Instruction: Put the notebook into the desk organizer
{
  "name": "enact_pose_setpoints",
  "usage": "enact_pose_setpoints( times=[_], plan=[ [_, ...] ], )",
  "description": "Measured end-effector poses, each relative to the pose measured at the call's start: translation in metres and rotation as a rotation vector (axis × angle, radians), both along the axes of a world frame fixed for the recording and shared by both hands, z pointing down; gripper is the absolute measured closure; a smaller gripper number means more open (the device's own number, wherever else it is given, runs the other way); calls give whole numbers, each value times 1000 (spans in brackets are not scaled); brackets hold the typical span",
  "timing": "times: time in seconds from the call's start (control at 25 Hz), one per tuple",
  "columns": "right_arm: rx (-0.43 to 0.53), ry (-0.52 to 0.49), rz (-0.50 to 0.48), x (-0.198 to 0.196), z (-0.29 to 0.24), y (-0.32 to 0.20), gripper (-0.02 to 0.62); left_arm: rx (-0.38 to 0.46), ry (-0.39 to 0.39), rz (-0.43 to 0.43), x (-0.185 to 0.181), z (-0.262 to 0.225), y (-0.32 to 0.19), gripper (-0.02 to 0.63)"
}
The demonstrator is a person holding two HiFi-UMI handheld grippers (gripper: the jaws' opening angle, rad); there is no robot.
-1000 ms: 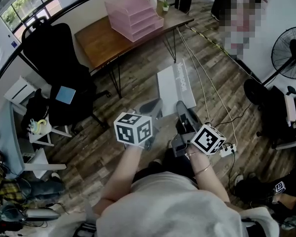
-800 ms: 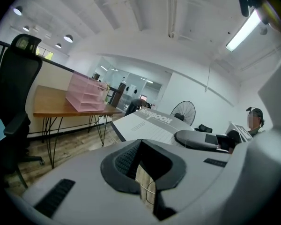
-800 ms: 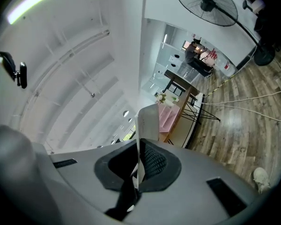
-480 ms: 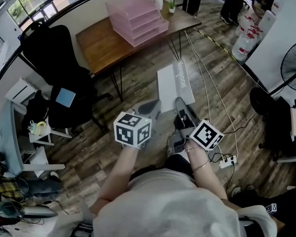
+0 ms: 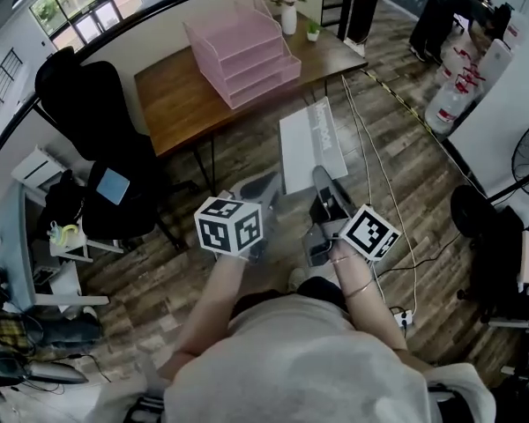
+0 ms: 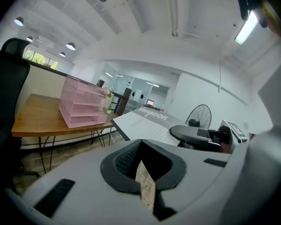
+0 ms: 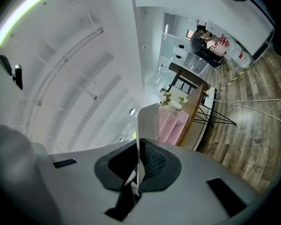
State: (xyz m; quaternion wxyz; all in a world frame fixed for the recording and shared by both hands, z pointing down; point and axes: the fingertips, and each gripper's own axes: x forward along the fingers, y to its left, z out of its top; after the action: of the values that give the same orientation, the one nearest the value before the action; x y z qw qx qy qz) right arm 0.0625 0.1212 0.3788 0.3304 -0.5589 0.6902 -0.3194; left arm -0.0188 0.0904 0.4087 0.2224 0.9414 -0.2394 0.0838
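Nearer the pink plastic desk organizer point(image 5: 240, 49) now, the flat white notebook point(image 5: 310, 148) could slip: only the right gripper point(image 5: 322, 181) pinches its edge between its jaws, while the left gripper point(image 5: 261, 189) keeps jaws pressed together, empty.

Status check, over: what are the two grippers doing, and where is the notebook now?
Right gripper shut on notebook, near edge, held above floor. Left gripper shut, empty. Organizer on desk ahead; nothing seen between.
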Motion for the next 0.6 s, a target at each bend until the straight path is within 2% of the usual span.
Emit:
enact_pose_setpoints(
  times=[0.2,0.6],
  plan=[
    [-20,6,-50,22,4,-19,589,-48,37,-43,26,5,-21,594],
    [-42,-29,-56,54,18,-38,589,-88,23,-77,54,20,-47,594]
  ],
)
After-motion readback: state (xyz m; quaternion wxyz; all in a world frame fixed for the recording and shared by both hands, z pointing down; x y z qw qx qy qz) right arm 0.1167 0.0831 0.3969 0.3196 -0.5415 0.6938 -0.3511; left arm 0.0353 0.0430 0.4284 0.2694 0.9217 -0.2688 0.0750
